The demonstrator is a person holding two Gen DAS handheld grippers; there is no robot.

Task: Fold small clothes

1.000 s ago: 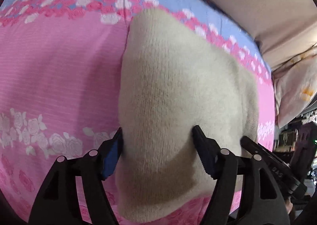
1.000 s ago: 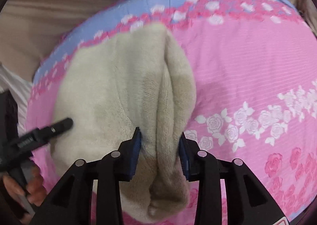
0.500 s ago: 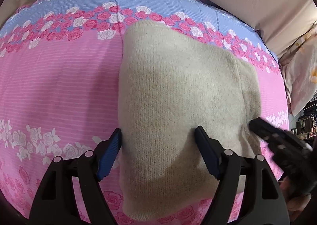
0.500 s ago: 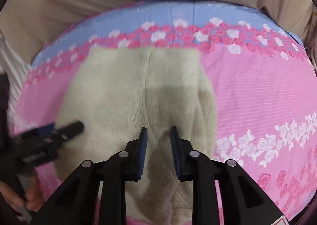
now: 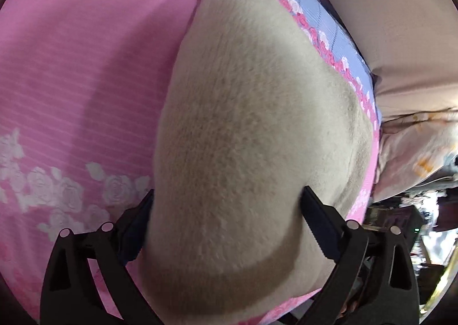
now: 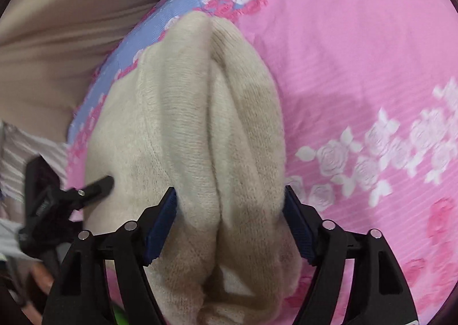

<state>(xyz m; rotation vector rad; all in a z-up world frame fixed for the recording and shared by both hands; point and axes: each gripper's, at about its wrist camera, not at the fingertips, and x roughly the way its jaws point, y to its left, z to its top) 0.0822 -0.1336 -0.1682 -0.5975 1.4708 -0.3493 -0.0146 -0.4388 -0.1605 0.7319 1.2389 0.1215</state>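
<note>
Left tool (image 5: 226, 210) jaws opening wide, cream knit garment (image 5: 252, 130) between them, pads apparently just off its sides. Right tool (image 6: 230, 204) also opening, straddling two bunched fuzzy folds of the garment (image 6: 200, 130); contact unclear. Garment lies on a pink bedspread (image 5: 71, 67) with white rose print and a blue floral border (image 6: 177, 19), near the bed's far edge. Beige fabric (image 5: 386, 10) beyond. Open pink spread on each tool's outer side.
</note>
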